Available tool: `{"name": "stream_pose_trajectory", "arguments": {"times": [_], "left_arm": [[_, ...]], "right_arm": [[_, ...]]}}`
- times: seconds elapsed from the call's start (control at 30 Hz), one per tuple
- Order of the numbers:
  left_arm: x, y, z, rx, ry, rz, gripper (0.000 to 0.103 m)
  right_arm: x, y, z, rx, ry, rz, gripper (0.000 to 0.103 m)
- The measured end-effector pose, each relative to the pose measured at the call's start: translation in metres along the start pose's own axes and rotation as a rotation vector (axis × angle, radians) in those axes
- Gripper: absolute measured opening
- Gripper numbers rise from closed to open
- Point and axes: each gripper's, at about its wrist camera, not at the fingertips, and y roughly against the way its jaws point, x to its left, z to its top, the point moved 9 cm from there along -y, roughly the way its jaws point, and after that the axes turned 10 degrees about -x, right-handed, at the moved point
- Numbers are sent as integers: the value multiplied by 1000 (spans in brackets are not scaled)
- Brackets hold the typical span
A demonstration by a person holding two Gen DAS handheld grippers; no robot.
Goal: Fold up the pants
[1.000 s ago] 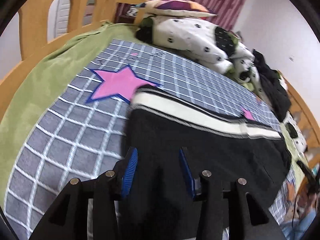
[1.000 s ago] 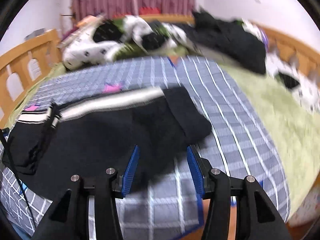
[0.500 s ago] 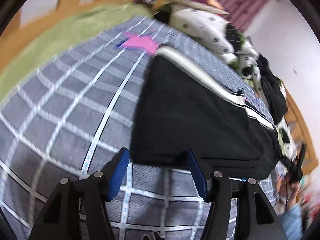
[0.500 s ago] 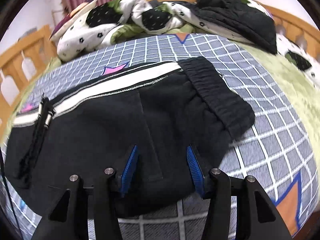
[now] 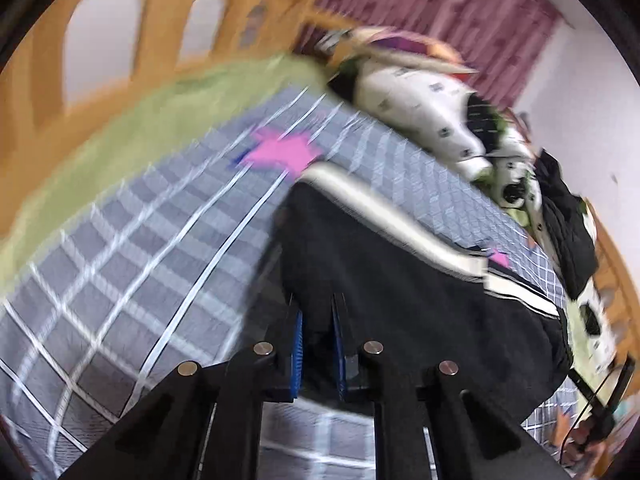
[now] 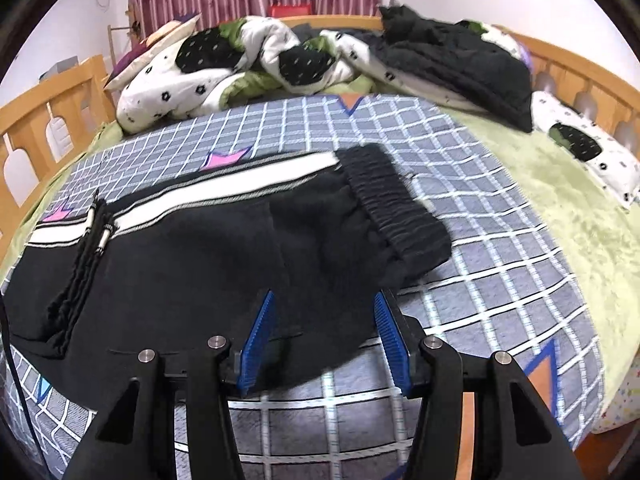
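Note:
Black pants (image 6: 192, 260) with a white side stripe lie folded across the grey checked bedspread (image 6: 500, 240). The elastic cuff (image 6: 396, 208) lies at the right end and drawstrings (image 6: 94, 232) at the left. My right gripper (image 6: 324, 320) is open, its blue pads either side of the pants' near edge. In the left wrist view my left gripper (image 5: 316, 320) is shut on the near edge of the pants (image 5: 400, 288), lifting it slightly. That view is blurred.
A white and black spotted quilt (image 6: 240, 64) and a black garment (image 6: 452, 56) are piled at the head of the bed. Wooden rails (image 6: 48, 120) run along both sides. A green blanket (image 6: 560, 208) lies under the bedspread. A cable hangs at the left edge.
My left gripper has closed onto the pants' near edge and swung up. My right gripper has stayed open and moved slightly forward over the edge.

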Motion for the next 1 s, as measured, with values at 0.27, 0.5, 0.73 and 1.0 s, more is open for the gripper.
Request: {"name": "stream_pose_trajectory", "arguments": {"times": [0.27,0.5,0.73,1.0], "left_arm": [[-174,0,0,17,-150,-246,11],[-268,-42,-97,200,-200,-381,11],[-272,-44,-140,276,-285,-430,14],[-212,7,-102,130,-333,-406,67]], "right_arm": [[-18,11,-2,30,-6,28,51],[-42,18,-3,14,-77,35,51],[-44,12,-8,41,-104,57,51],[21,7,-3,62,-113,228,51]]}}
